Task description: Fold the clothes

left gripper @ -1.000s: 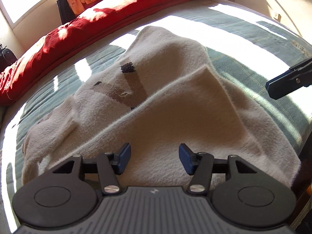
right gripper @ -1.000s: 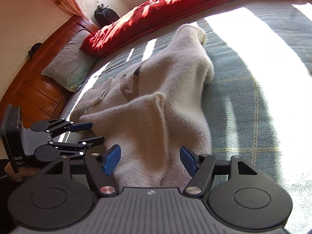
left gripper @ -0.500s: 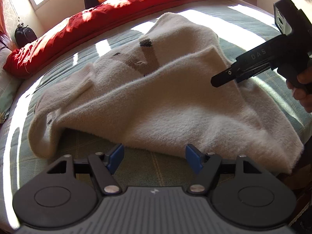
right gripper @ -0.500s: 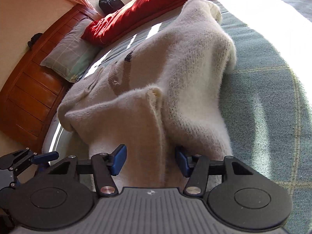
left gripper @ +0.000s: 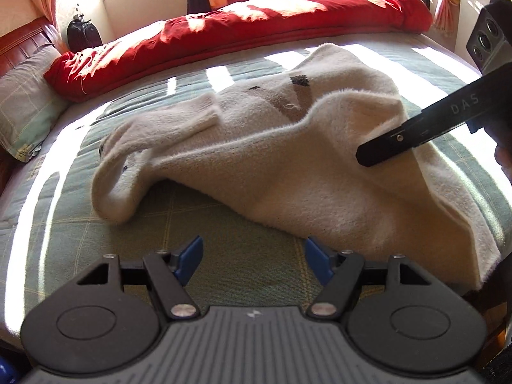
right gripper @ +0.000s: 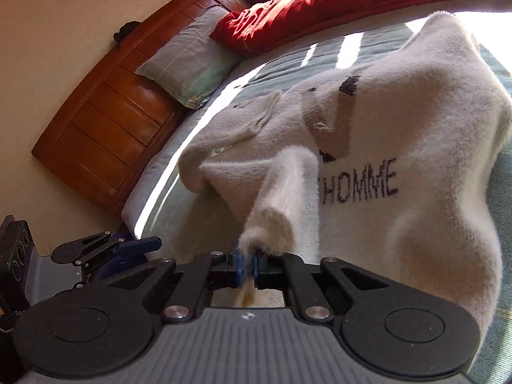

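Cream sweater (left gripper: 288,172) spread across the green checked bedspread (left gripper: 224,268), rumpled, one sleeve curled toward the left edge of the bed, dark knitted lettering reading "HOMME" on its front in the right wrist view. Nearest to the right wrist camera, right gripper (right gripper: 247,267) with blue pads pressed together on a bunched fold of the sweater (right gripper: 400,134), cloth lifted and drawn up from the bed toward the fingers. Seen from the left wrist, right gripper (left gripper: 371,156) reaching in from the right side, angled down over the sweater's right half, part of a hand visible behind it at the frame edge. Left gripper (left gripper: 252,256) low over bare bedspread just short of the sweater's near hem, fingers wide apart, holding nothing. Seen from the right wrist, left gripper (right gripper: 150,243) off to the lower left, beside the bed's edge. Open bedspread in front of the near hem and to the left of the sleeve. Farther back, a checked pillow (right gripper: 188,64) against the wooden headboard (right gripper: 105,121), then a red duvet (left gripper: 256,28) bunched along the far side of the bed
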`<act>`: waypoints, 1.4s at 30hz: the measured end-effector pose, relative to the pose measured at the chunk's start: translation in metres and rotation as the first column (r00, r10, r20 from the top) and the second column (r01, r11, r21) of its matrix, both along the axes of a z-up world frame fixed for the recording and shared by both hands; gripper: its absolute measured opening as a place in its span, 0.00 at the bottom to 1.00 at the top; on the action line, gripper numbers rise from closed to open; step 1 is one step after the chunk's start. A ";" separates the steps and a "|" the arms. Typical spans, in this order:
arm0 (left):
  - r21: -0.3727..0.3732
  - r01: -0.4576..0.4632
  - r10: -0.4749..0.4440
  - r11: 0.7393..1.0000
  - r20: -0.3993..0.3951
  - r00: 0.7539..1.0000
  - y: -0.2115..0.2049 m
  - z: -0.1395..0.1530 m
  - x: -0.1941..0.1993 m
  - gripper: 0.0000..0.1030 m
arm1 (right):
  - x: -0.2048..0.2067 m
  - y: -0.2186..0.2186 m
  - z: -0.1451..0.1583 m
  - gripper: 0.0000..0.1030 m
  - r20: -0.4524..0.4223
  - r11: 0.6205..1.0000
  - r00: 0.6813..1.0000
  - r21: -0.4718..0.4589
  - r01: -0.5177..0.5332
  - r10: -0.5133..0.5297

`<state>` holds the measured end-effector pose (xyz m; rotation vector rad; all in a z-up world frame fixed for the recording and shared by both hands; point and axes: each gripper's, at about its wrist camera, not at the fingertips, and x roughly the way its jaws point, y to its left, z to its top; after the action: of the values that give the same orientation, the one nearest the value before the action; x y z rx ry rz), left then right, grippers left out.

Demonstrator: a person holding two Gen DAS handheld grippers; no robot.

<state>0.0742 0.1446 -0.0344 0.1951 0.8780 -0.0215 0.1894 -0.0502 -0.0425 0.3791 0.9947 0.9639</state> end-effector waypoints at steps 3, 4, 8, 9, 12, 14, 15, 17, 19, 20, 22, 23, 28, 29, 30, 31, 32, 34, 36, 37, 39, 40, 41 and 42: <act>-0.010 -0.039 0.039 0.999 0.007 0.999 0.015 0.003 -0.012 0.70 | -0.010 0.026 0.009 0.07 0.002 0.997 0.997 0.006 -0.075 0.075; -0.012 -0.051 0.051 0.999 0.008 0.999 0.019 0.003 -0.016 0.70 | -0.013 0.035 0.010 0.07 0.001 0.995 0.995 0.003 -0.098 0.098; -0.015 -0.093 0.093 0.996 0.002 0.996 0.034 0.002 -0.030 0.70 | -0.028 0.073 0.007 0.08 -0.022 0.981 0.981 -0.023 -0.194 0.194; -0.014 -0.106 0.106 0.994 0.000 0.994 0.039 0.001 -0.034 0.70 | -0.032 0.080 0.005 0.10 -0.029 0.975 0.975 -0.034 -0.219 0.218; -0.017 -0.131 0.131 0.991 -0.011 0.991 0.048 -0.002 -0.041 0.70 | -0.042 0.098 0.002 0.21 -0.045 0.957 0.960 -0.078 -0.281 0.278; -0.013 -0.147 0.146 0.989 -0.016 0.989 0.052 -0.003 -0.044 0.70 | -0.047 0.101 0.004 0.22 -0.037 0.949 0.955 -0.105 -0.297 0.294; -0.011 -0.151 0.151 0.988 -0.017 0.988 0.053 -0.003 -0.045 0.70 | -0.048 0.099 0.007 0.25 -0.034 0.948 0.955 -0.109 -0.298 0.296; -0.009 -0.154 0.154 0.988 -0.013 0.988 0.055 -0.002 -0.047 0.70 | -0.049 0.093 0.016 0.28 -0.029 0.950 0.956 -0.105 -0.293 0.292; -0.007 -0.157 0.157 0.988 -0.007 0.988 0.055 0.000 -0.046 0.70 | -0.048 0.082 0.030 0.35 -0.002 0.958 0.963 -0.096 -0.269 0.270; -0.006 -0.159 0.159 0.987 -0.003 0.987 0.055 0.001 -0.046 0.70 | -0.047 0.076 0.038 0.36 0.014 0.963 0.966 -0.091 -0.254 0.256; -0.001 -0.152 0.152 0.988 0.012 0.988 0.052 0.005 -0.045 0.70 | -0.044 0.062 0.054 0.38 0.039 0.972 0.973 -0.069 -0.225 0.228; 0.001 -0.149 0.149 0.989 0.019 0.989 0.051 0.008 -0.045 0.70 | -0.042 0.056 0.061 0.38 0.061 0.977 0.976 -0.070 -0.204 0.208; 0.015 -0.133 0.132 0.991 0.056 0.990 0.039 0.019 -0.046 0.70 | -0.023 0.027 0.079 0.38 0.147 0.992 0.986 -0.105 -0.069 0.084; 0.017 -0.128 0.127 0.992 0.063 0.990 0.037 0.021 -0.048 0.70 | -0.018 0.030 0.071 0.38 0.137 0.990 0.987 -0.128 -0.066 0.084; 0.017 -0.124 0.123 0.992 0.067 0.990 0.034 0.023 -0.049 0.70 | -0.014 0.033 0.063 0.38 0.127 0.987 0.988 -0.151 -0.063 0.083; 0.019 -0.119 0.118 0.993 0.067 0.991 0.033 0.024 -0.051 0.71 | -0.010 0.036 0.055 0.38 0.117 0.983 0.990 -0.174 -0.061 0.082; 0.020 -0.114 0.112 0.993 0.067 0.991 0.031 0.026 -0.052 0.71 | -0.006 0.039 0.047 0.37 0.107 0.979 0.991 -0.196 -0.058 0.081; 0.034 -0.112 0.109 0.993 0.074 0.991 0.028 0.030 -0.056 0.71 | 0.003 0.045 0.030 0.37 0.087 0.969 0.993 -0.242 -0.054 0.077; 0.045 -0.111 0.107 0.993 0.083 0.991 0.025 0.035 -0.060 0.71 | 0.011 0.051 0.014 0.37 0.068 0.957 0.995 -0.286 -0.051 0.073; 0.050 -0.111 0.106 0.993 0.087 0.991 0.024 0.038 -0.063 0.71 | 0.016 0.054 0.006 0.37 0.058 0.950 0.996 -0.309 -0.049 0.071; 0.057 -0.121 0.114 0.991 0.104 0.988 0.023 0.046 -0.069 0.71 | 0.020 0.064 -0.007 0.37 0.040 0.940 0.996 -0.336 -0.064 0.082; 0.058 -0.125 0.118 0.991 0.109 0.987 0.023 0.048 -0.071 0.76 | 0.017 0.073 -0.009 0.37 0.032 0.940 0.994 -0.328 -0.092 0.109; 0.061 -0.131 0.123 0.989 0.121 0.985 0.023 0.052 -0.075 0.78 | 0.013 0.081 -0.010 0.37 0.025 0.940 0.990 -0.318 -0.122 0.137; 0.063 -0.133 0.125 0.989 0.126 0.984 0.023 0.055 -0.077 0.79 | 0.009 0.089 -0.011 0.37 0.019 0.939 0.986 -0.308 -0.151 0.165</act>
<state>-0.0030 0.1673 0.0201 0.2038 0.7684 0.1415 0.1980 0.0391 -0.0537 0.0184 1.1266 0.9393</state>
